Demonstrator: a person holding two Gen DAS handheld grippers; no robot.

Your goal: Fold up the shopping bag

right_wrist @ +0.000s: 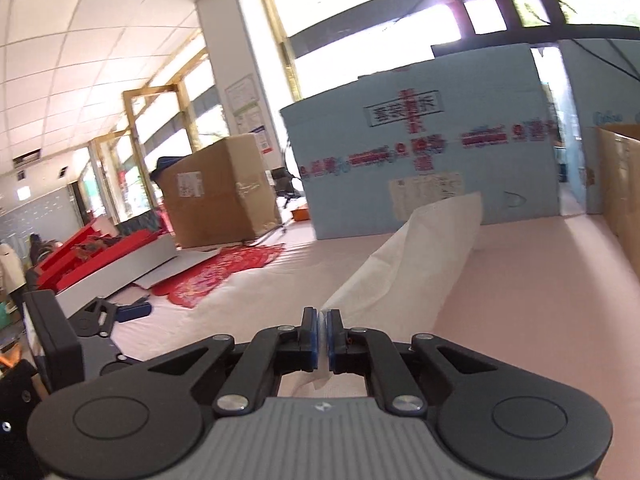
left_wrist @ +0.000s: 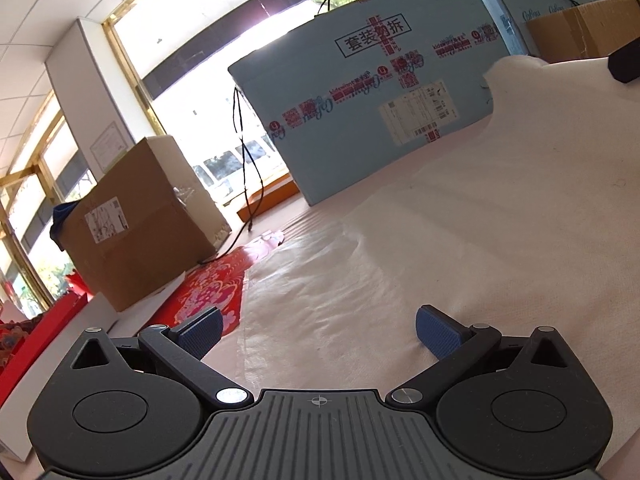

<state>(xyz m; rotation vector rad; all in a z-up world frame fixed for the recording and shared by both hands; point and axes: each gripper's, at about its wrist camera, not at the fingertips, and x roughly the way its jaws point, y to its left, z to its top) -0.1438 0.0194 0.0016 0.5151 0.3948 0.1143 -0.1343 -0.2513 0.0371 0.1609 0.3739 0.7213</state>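
The white fabric shopping bag (left_wrist: pixel 500 208) lies spread over the pink table surface and fills the right of the left wrist view. My left gripper (left_wrist: pixel 319 330) is open and empty, low over the bag's near left edge. My right gripper (right_wrist: pixel 322 334) is shut on an edge of the bag (right_wrist: pixel 408 264) and holds it lifted, so a fold of white fabric rises ahead of the fingers. The left gripper (right_wrist: pixel 116 314) also shows at the far left of the right wrist view.
A large light-blue carton (left_wrist: pixel 372 108) stands at the table's far side. A brown cardboard box (left_wrist: pixel 136 232) stands at the left beside a red patterned cloth (left_wrist: pixel 212 292). Another brown box (right_wrist: pixel 624 200) borders the right. Black cables (left_wrist: pixel 248 184) hang down.
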